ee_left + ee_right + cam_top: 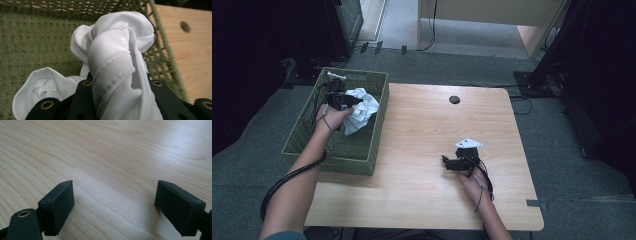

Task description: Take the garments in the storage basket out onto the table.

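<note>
A crumpled white cloth [360, 110] hangs over the inside of a green woven basket [302, 129] at the table's left edge. My left gripper [354, 101] is shut on the white cloth [117, 65], which bulges up between its black jaws with a stitched hem showing, above the basket [37, 42]. My right gripper [445, 162] rests low over the bare wooden table [427, 130] near the front right. Its jaws stand wide apart, my right gripper [113, 207] holding nothing, with only wood grain between the pads [60, 202].
A round cable hole [454, 99] sits in the tabletop near the far edge. Grey carpet surrounds the table, with dark equipment at the left and right and a wooden cabinet behind. A small white item [336, 76] lies at the basket's far end.
</note>
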`<action>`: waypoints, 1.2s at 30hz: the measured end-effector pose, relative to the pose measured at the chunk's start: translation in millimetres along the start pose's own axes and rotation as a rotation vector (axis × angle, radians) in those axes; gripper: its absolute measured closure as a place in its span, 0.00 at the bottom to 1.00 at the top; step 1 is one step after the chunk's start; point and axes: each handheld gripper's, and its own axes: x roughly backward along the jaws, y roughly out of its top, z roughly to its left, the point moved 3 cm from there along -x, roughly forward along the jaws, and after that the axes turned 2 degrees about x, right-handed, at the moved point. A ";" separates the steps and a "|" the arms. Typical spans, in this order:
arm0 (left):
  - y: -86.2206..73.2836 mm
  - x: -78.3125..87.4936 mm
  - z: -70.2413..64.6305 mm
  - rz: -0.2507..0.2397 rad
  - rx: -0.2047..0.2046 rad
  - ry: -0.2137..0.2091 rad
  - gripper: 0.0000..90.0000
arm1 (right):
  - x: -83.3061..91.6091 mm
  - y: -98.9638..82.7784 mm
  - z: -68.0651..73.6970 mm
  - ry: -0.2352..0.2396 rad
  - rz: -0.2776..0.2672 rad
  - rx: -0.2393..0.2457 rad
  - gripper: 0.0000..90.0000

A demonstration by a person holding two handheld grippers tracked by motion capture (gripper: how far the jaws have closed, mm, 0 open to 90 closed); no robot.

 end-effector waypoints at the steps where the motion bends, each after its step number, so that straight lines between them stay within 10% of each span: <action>1: -0.4 2.1 -1.1 0.000 0.002 -0.003 0.80 | 0.0 0.0 0.0 0.000 0.000 0.000 0.18; 36: -9.1 45.1 -45.6 -0.046 0.034 -0.073 0.80 | 0.0 0.0 0.1 0.000 0.000 -0.001 0.18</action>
